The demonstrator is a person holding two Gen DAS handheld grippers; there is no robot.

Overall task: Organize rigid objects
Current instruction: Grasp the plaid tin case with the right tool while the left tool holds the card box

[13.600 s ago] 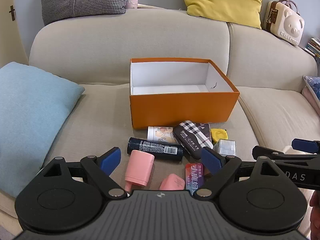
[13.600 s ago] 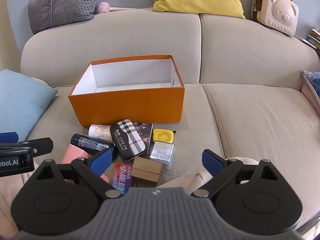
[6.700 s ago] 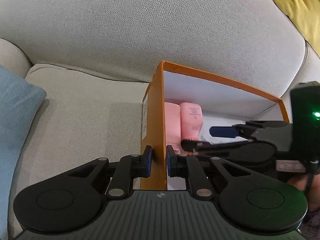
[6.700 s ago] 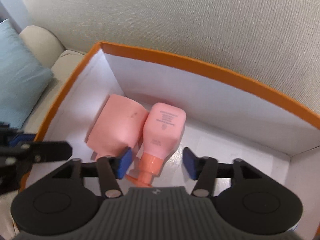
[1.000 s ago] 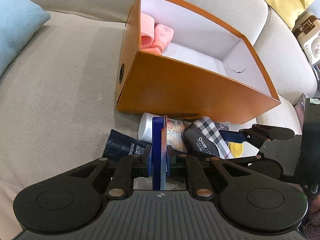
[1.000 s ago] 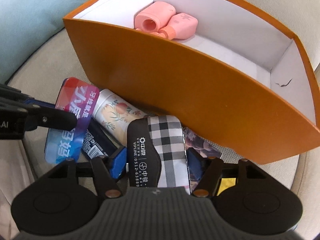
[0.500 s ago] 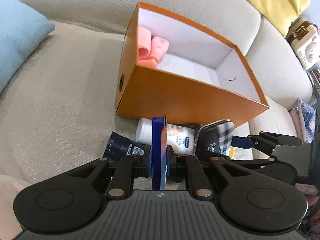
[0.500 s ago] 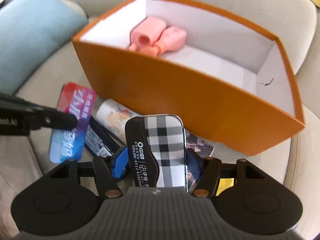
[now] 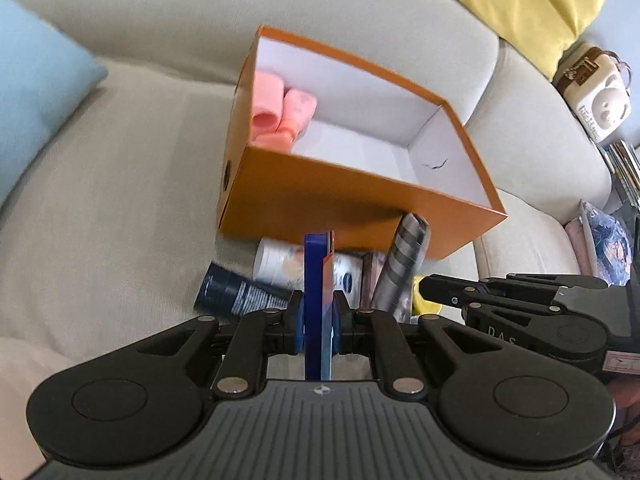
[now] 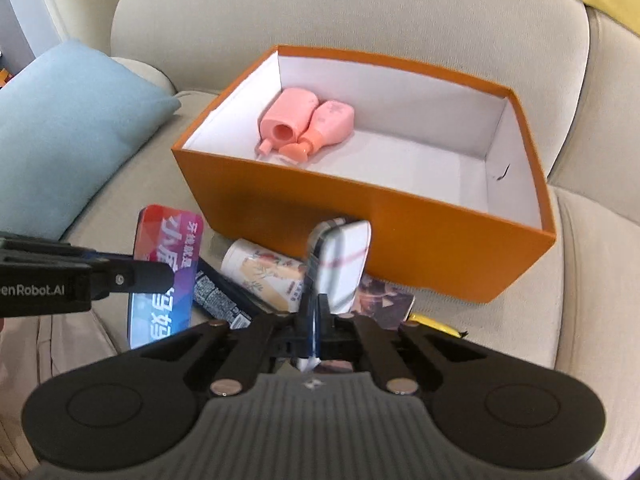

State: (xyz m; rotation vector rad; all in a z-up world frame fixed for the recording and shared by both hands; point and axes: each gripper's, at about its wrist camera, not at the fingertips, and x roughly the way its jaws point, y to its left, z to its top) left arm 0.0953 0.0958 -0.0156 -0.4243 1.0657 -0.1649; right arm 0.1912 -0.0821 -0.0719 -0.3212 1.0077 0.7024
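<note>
An open orange box [image 9: 320, 196] [image 10: 376, 208] stands on the sofa seat and holds two pink bottles [image 9: 280, 112] [image 10: 308, 122] in its far left corner. My left gripper [image 9: 318, 312] is shut on a flat red-and-blue tin [image 9: 318, 304] [image 10: 168, 268], held on edge above the pile. My right gripper [image 10: 316, 320] is shut on the plaid case [image 10: 340, 264] [image 9: 402, 268], lifted and turned on edge in front of the box's near wall.
On the seat before the box lie a white floral tube [image 10: 264, 276], a dark tube [image 9: 240, 296], a patterned card [image 10: 384, 304] and a yellow item [image 10: 436, 322]. A blue cushion [image 10: 68, 128] is left, a yellow pillow [image 9: 528, 8] and bear case [image 9: 596, 96] right.
My right gripper has lifted the plaid case off the pile and turned it from flat to on edge. Both grippers have risen and drawn back from the box.
</note>
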